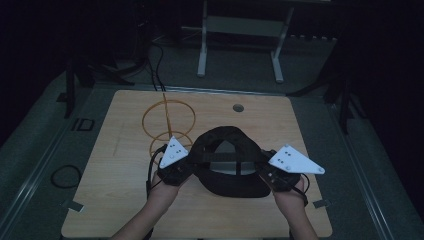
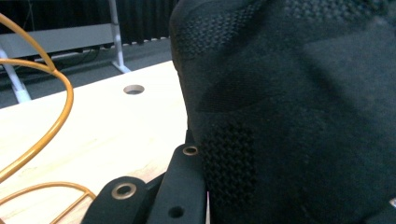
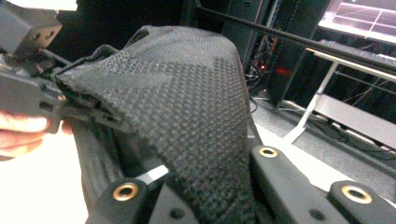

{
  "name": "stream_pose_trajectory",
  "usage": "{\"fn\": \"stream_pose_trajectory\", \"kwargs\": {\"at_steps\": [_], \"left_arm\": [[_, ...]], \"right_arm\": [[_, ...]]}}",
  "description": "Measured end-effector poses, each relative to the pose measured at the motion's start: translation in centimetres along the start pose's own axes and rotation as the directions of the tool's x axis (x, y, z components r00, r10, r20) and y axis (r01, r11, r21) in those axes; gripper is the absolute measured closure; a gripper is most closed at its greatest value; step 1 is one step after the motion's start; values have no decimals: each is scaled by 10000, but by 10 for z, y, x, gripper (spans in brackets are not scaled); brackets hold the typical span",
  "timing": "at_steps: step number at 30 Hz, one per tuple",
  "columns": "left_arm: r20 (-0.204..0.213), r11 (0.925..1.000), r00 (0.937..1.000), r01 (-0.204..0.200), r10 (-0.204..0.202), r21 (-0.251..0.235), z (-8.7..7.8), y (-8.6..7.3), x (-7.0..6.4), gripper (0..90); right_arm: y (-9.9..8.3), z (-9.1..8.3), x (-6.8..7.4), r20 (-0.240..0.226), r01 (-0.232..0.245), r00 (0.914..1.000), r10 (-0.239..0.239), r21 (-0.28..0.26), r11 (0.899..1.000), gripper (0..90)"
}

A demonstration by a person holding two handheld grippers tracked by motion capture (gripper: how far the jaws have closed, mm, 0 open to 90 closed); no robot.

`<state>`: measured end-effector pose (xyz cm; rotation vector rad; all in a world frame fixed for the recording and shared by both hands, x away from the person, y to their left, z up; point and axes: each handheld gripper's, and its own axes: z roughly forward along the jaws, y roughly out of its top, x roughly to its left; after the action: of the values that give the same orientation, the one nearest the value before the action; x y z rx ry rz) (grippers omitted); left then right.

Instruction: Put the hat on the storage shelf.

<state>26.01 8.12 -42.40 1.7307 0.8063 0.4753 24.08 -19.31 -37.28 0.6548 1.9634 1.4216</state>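
Observation:
A black mesh cap (image 1: 227,167) is held between my two grippers, just above the wooden table (image 1: 115,175), its hollow side turned up. My left gripper (image 1: 186,167) is shut on the cap's left rim; in the left gripper view the cap's fabric (image 2: 299,116) rises right beside the black jaws (image 2: 187,186). My right gripper (image 1: 264,172) is shut on the right rim, and the cap's weave (image 3: 187,107) runs down between its jaws (image 3: 205,191). The left gripper (image 3: 28,88) and the hand on it are at the far side of the cap in the right gripper view.
An orange wire stand (image 1: 167,125) of rings lies on the table behind my left gripper, its wire (image 2: 69,93) close by. A round hole (image 1: 238,107) sits near the table's far edge. White frame legs (image 1: 202,55) stand beyond, and a cable loop (image 1: 65,176) lies on the floor at left.

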Motion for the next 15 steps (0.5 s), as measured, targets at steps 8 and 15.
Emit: {"fn": "stream_pose_trajectory", "kwargs": {"at_steps": [8, 15], "left_arm": [[148, 9999, 9999, 19, -17, -125, -3, 19, -4, 895], [112, 9991, 9991, -397, 399, -154, -2, 38, -10, 895]], "right_arm": [[-14, -15, 4, 123, 37, 9999, -37, 1, 10000, 762], [-26, -24, 5, 28, -77, 10000, 77, 4, 10000, 591]]}}
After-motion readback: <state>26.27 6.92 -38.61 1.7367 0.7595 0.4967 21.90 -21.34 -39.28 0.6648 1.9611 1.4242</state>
